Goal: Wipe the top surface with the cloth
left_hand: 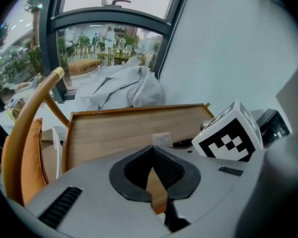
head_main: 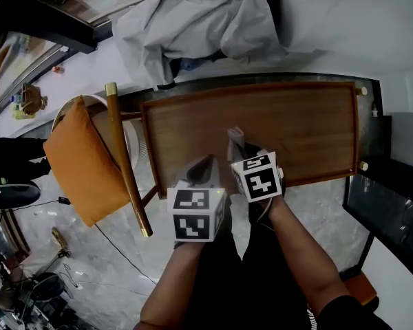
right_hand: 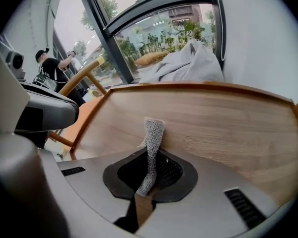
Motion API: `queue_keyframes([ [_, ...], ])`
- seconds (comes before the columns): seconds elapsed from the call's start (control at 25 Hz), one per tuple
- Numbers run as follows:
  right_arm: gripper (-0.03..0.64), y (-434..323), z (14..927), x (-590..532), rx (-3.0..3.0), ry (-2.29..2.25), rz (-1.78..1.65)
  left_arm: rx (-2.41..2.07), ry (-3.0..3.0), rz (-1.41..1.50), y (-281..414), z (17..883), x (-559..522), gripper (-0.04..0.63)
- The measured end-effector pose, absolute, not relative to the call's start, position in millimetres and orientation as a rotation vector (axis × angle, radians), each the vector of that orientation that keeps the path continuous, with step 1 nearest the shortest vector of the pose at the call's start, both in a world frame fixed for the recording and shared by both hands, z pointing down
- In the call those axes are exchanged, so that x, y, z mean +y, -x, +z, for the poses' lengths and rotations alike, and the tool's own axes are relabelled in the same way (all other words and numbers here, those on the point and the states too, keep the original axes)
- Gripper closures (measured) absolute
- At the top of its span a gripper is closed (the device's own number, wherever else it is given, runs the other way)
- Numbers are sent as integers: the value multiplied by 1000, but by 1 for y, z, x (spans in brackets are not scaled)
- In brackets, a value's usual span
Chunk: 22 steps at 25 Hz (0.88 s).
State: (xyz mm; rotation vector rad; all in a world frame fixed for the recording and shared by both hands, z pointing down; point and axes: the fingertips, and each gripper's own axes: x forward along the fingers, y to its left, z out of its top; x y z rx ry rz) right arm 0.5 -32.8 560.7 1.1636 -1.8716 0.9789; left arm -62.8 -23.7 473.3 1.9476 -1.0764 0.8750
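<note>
right tool [right_hand: 149,175] pinching grey cloth [right_hand: 153,133] over wooden tabletop [right_hand: 228,128], left tool [left_hand: 153,165] closed, empty

Bright window daylight (fisheye-warped edges)

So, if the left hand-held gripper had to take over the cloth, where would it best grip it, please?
Probably the free top end of the cloth, which stands up as a narrow strip above the right hand-held gripper; its lower part is pinched in those jaws. Come from above and the left, clear of the table.
</note>
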Motion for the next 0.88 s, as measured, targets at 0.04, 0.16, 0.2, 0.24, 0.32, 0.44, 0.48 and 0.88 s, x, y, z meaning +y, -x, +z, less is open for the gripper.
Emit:
queue_keyframes([
  [0.04,580,-9,561,-33,-1872,-1176,974,-1068,-1949,877,55,475,-23,584],
  [0.16,580,-35,563,-28,-1853,-1211,973,-1042,-1956,889,34,480,-17,584],
  [0.2,580,-44,563,-26,-1842,-1217,976,-1033,-1957,893,27,482,-16,584],
  [0.24,580,-52,562,-25,-1835,-1223,976,-1024,-1959,899,21,484,-15,584],
  [0.32,580,-67,561,-25,-1829,-1238,973,-1010,-1962,910,8,488,-13,584],
  [0.44,580,-88,561,-21,-1809,-1250,987,-994,-1962,925,-9,496,-11,584],
  [0.48,580,-94,561,-20,-1807,-1254,987,-990,-1963,930,-14,498,-10,584],
  [0.88,580,-152,558,-14,-1779,-1304,978,-974,-1967,961,-53,511,-11,584],
])
